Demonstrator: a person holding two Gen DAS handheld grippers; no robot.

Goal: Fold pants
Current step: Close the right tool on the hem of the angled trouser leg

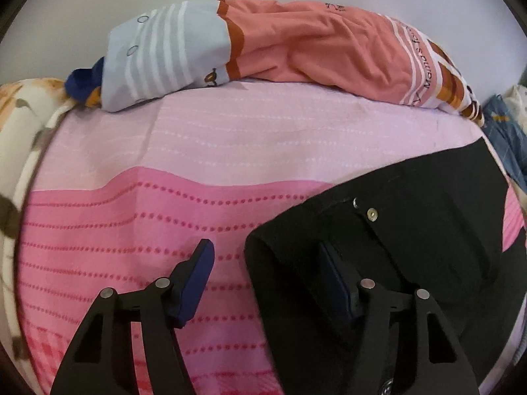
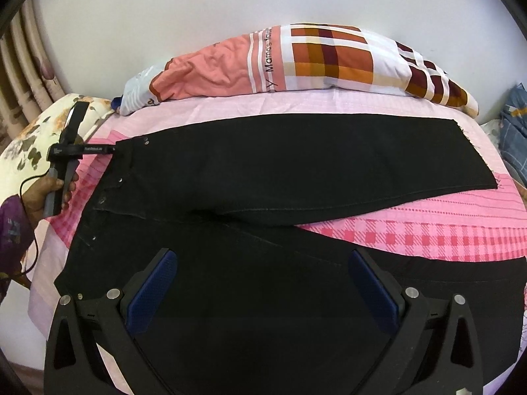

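Left wrist view: the left gripper [image 1: 263, 283], half-open, straddles the waistband corner of black denim pants [image 2: 296, 164] spread on the pink bed [image 1: 131, 230]; the right gripper [image 2: 263, 289] hovers wide. Next: pinch and fold.

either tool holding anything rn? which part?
Nothing gripped. Left tool straddles the black pants at the waistband corner, pads not yet pressing. Right tool is open over the near leg.

Patterned pillow [image 2: 296, 62] on pink bedsheet [image 1: 131, 223], floral cloth [image 2: 29, 131] beside.
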